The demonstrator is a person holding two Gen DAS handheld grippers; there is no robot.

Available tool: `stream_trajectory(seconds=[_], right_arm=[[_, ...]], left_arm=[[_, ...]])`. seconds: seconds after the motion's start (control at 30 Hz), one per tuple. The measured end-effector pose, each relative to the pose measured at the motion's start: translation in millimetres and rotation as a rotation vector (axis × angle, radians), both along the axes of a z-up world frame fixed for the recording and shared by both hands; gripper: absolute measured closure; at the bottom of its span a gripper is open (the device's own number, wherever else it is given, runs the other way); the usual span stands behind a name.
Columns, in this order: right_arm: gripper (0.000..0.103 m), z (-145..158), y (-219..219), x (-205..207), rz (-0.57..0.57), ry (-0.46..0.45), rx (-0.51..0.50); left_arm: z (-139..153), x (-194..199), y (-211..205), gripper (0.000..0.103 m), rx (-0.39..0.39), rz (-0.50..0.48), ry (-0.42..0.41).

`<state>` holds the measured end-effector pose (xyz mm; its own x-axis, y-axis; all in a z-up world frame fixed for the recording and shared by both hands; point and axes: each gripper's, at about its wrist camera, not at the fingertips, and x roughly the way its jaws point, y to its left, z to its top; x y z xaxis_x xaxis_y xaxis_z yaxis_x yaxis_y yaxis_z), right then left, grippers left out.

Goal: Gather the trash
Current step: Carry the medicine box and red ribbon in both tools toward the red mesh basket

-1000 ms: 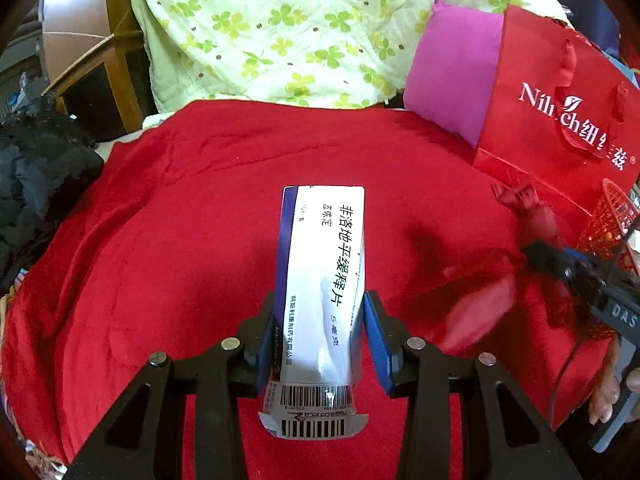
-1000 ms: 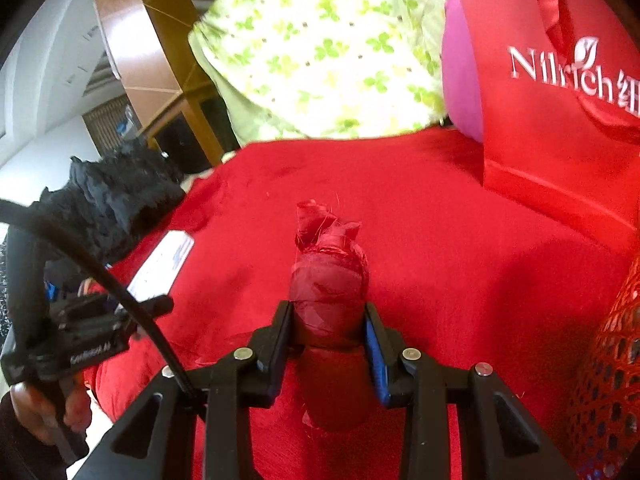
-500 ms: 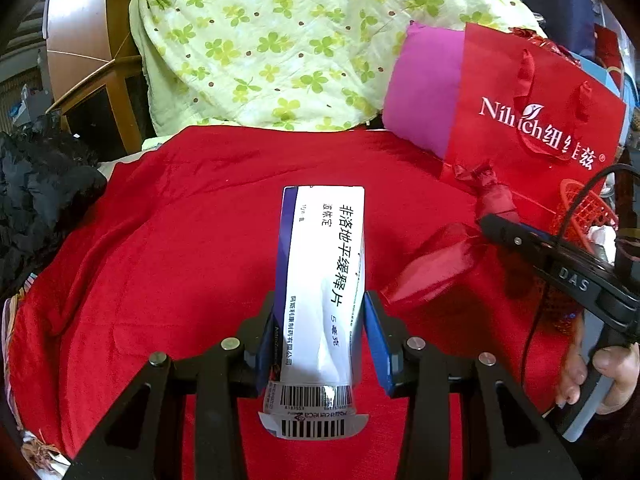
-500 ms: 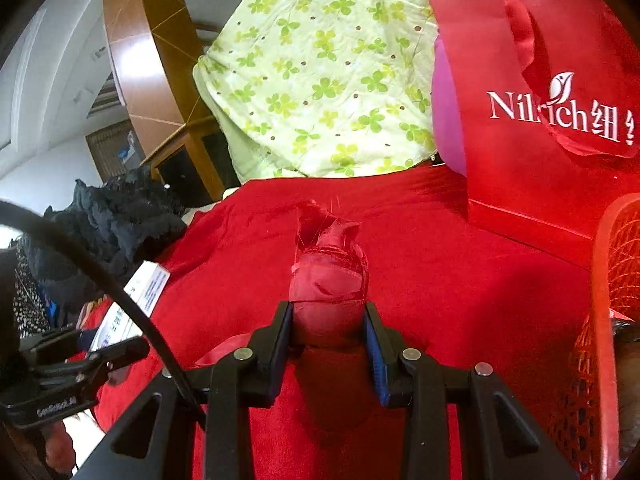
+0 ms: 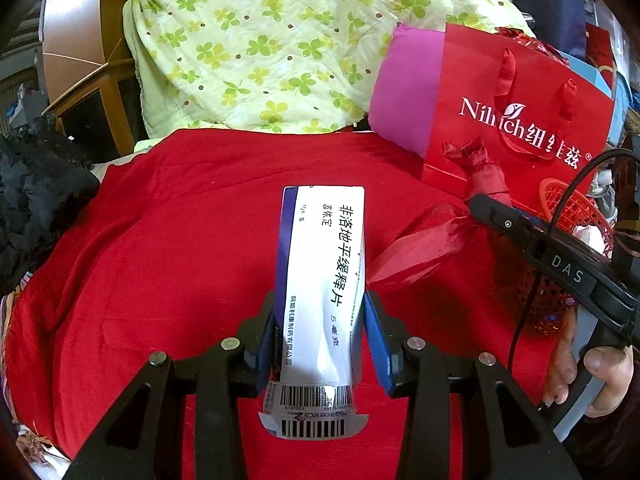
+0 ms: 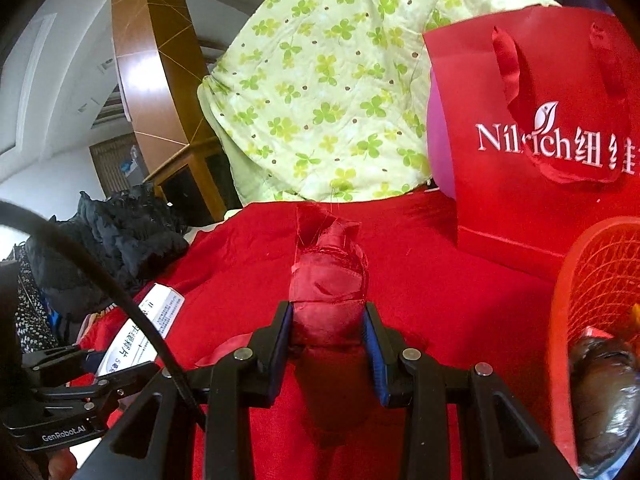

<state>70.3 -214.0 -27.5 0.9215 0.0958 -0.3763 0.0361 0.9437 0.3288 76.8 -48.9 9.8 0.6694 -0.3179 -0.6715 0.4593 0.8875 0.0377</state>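
Observation:
My left gripper point(image 5: 320, 332) is shut on a white and purple medicine box point(image 5: 324, 280) with black Chinese print and a barcode flap, held above the red bedspread point(image 5: 160, 240). My right gripper point(image 6: 326, 336) is shut on a crumpled red fabric scrap point(image 6: 328, 276), whose loose tail hangs below the jaws. In the left wrist view the right gripper point(image 5: 480, 204) shows at the right with the red scrap point(image 5: 424, 244) trailing from it. The right wrist view shows the left gripper point(image 6: 96, 364) with the box point(image 6: 148, 328) at lower left. A red mesh basket point(image 6: 592, 280) stands at the right.
A red paper gift bag point(image 5: 520, 120) and a pink pillow point(image 5: 408, 92) stand at the back right. A green clover quilt point(image 5: 260, 40) is piled behind. Black clothing point(image 5: 36, 200) lies at the left. A dark wrapped lump point(image 6: 604, 392) sits in the basket. A hand point(image 5: 600, 372) grips the right tool.
Both grippers have risen and shifted towards the right, each keeping its hold. The basket and gift bag have come further into both views.

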Motion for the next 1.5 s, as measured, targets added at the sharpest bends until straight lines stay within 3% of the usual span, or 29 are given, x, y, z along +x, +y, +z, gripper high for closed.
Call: stream_trajectory(seconds=[1.5], right_arm=[[0.066, 31.6, -43.2, -64.0, -0.021, -0.152, 0.035]], left_arm=[[21.8, -28.3, -43.6, 0.060, 0.080, -0.036, -0.081]])
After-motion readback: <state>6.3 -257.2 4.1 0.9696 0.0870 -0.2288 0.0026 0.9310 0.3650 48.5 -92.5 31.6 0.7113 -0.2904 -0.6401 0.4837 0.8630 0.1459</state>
